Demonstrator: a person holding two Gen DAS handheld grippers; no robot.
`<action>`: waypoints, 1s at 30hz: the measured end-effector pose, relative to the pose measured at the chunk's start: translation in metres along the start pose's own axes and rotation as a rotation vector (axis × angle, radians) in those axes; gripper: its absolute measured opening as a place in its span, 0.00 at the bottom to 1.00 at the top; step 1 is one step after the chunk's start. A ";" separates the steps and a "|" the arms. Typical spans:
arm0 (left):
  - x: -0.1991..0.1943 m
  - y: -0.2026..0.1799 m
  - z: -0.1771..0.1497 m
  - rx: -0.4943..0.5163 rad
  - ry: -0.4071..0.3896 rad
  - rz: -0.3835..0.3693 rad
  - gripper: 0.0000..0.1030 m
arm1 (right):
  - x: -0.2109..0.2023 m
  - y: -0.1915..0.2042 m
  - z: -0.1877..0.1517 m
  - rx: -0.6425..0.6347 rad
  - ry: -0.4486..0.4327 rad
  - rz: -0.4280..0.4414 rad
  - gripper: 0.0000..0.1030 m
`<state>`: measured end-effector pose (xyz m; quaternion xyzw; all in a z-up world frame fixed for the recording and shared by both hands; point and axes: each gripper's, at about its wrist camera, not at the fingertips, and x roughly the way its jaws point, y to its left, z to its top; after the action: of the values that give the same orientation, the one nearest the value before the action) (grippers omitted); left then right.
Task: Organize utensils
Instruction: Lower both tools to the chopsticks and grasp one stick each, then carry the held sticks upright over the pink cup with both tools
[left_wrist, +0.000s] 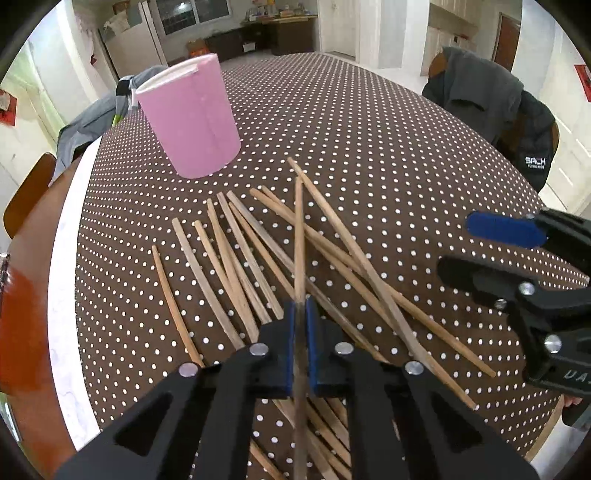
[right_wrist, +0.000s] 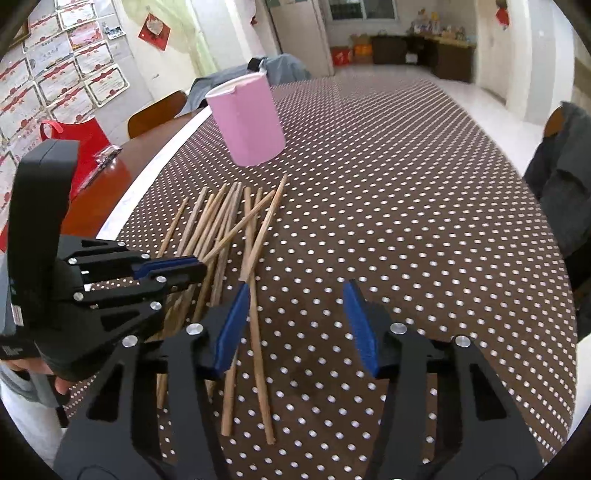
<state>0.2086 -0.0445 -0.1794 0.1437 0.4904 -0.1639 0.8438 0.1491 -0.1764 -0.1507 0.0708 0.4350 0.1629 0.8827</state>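
Several wooden chopsticks (left_wrist: 236, 266) lie scattered on the brown polka-dot tablecloth (left_wrist: 388, 155). My left gripper (left_wrist: 302, 306) is shut on one chopstick (left_wrist: 298, 236), which points forward toward the pink cup (left_wrist: 192, 118). The cup stands upright beyond the pile. In the right wrist view the chopsticks (right_wrist: 229, 229) lie left of centre, the left gripper (right_wrist: 192, 267) is at the left over them, and the pink cup (right_wrist: 247, 122) stands behind. My right gripper (right_wrist: 295, 295) is open and empty above the cloth, just right of the pile; it also shows in the left wrist view (left_wrist: 458, 247).
A grey jacket (left_wrist: 491, 107) hangs on a chair at the table's right side. A wooden chair (right_wrist: 159, 110) and a red bag (right_wrist: 85, 144) are at the left edge. A white table border (left_wrist: 62, 295) runs along the left.
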 end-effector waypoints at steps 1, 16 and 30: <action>0.000 0.003 0.000 -0.010 -0.003 0.002 0.06 | 0.004 0.001 0.003 0.001 0.013 0.010 0.44; -0.050 0.065 0.011 -0.282 -0.181 -0.020 0.06 | 0.066 0.015 0.051 0.056 0.247 0.116 0.22; -0.072 0.070 0.016 -0.321 -0.263 -0.092 0.06 | 0.045 0.003 0.059 0.076 0.173 0.189 0.06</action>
<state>0.2165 0.0221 -0.1027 -0.0377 0.4022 -0.1396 0.9041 0.2204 -0.1568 -0.1476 0.1306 0.5066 0.2341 0.8194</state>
